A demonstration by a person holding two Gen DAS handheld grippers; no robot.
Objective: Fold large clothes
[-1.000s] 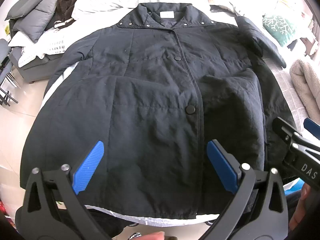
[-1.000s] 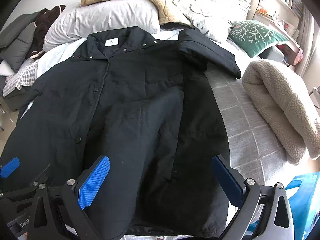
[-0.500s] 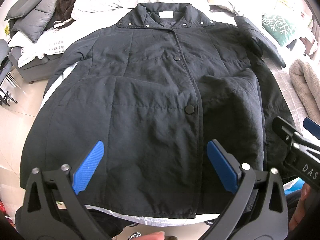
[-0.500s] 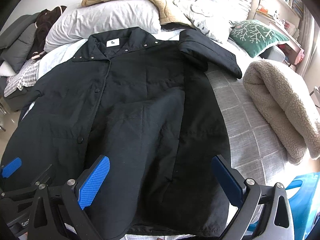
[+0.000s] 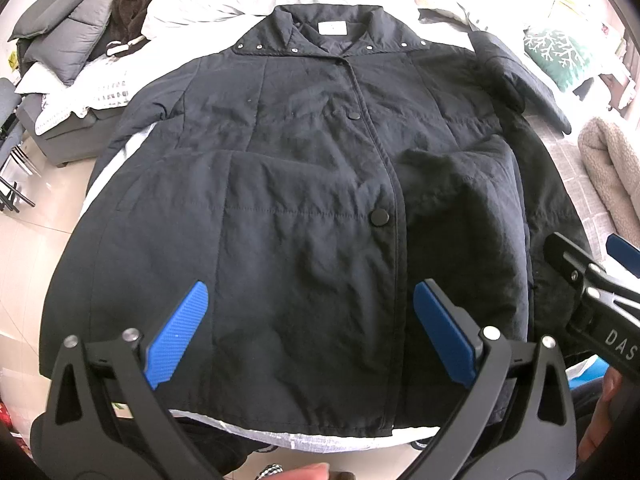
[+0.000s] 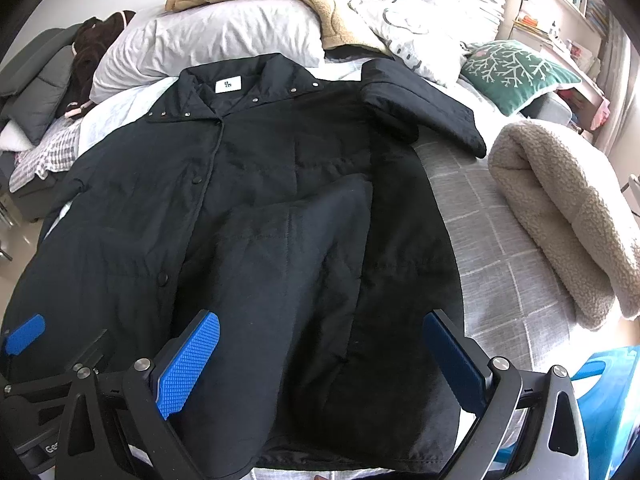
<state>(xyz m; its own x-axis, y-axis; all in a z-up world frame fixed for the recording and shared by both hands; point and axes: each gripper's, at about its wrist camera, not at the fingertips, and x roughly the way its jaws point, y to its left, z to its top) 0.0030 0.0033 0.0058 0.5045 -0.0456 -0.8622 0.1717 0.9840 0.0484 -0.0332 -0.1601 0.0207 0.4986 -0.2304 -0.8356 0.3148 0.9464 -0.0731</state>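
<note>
Coat: a large black quilted coat (image 5: pixel 304 208) lay face up and spread across the bed (image 6: pixel 496 240), collar toward the pillows and hem at the near edge, buttoned down the front.
Collar label: a small white tag (image 6: pixel 228 85) sat inside the collar; it carried a small dark mark, too small to read.
Snaps: silver studs (image 5: pixel 294 50) lined the collar flaps, and round black buttons (image 5: pixel 379 217) ran down the placket.
Right sleeve: the sleeve (image 6: pixel 424 114) on the grey checked side was folded back, its cuff end lying on the bedcover.
Right-side panel: a fold of the coat front (image 6: pixel 288 264) lay doubled over the body, lifted into a soft ridge.
Left gripper: the left gripper (image 5: pixel 310 336) hovered above the lower hem, its blue pads set wide apart, nothing between them.
Right gripper: the right gripper (image 6: pixel 320 364) hung over the folded panel near the hem, jaws spread wide and empty.
Writing on the tools: in the left wrist view the side of the right gripper showed white letters "DAS" (image 5: pixel 620 344), cut off by the frame edge; in the right wrist view the left gripper's body showed "Ge" (image 6: pixel 50 449), the rest hidden.
Hand: part of a hand (image 5: pixel 602 412) showed beneath the right gripper.
Surroundings: a white pillow (image 6: pixel 212 40), a tan fleece blanket (image 6: pixel 568 216) rolled on the right and a green cushion (image 6: pixel 516 70) with a white branch pattern lay around the coat.
</note>
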